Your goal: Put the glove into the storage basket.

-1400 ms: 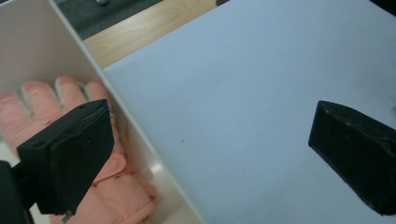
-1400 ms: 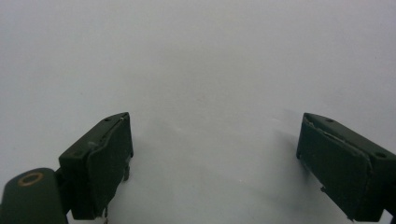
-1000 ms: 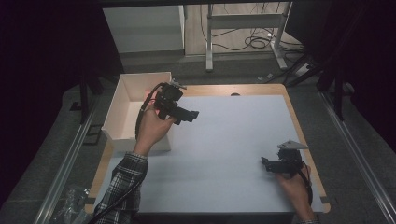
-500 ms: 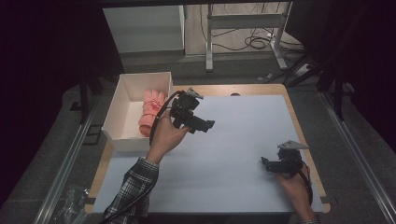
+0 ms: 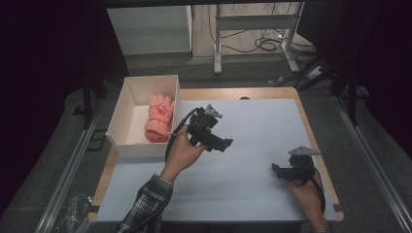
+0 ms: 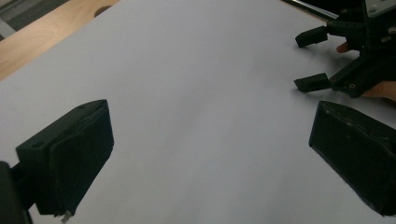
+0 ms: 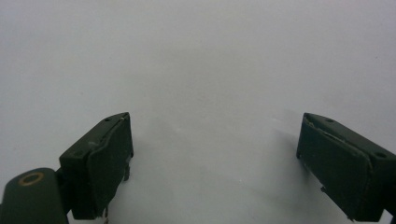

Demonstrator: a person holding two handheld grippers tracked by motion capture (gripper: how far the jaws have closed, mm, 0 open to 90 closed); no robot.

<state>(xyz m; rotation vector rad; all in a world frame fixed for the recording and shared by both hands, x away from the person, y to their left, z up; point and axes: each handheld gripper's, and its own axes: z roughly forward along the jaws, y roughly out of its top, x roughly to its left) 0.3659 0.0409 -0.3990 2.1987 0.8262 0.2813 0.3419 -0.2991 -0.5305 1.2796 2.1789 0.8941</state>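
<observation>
A pink glove point(image 5: 158, 117) lies inside the white box point(image 5: 125, 143) at the table's left. My left gripper point(image 5: 226, 143) hangs over the white table surface just right of the box, held by a hand with a plaid sleeve; its jaws stand wide open with nothing between them point(image 6: 210, 154). My right gripper point(image 5: 275, 170) rests low near the table's front right, open and empty point(image 7: 215, 158). In the left gripper view the right gripper point(image 6: 312, 60) shows at the upper right with its jaws apart.
The white sheet point(image 5: 252, 145) covers most of the wooden table point(image 5: 262, 92). Behind the table are a white cabinet point(image 5: 150, 29), a metal frame point(image 5: 252, 22) and floor cables point(image 5: 267, 44). A plastic bag point(image 5: 73, 216) lies at the front left.
My left gripper has moved away from the box, rightward and toward the front, over the white sheet. The pink glove now lies uncovered in the box. The right gripper stayed put.
</observation>
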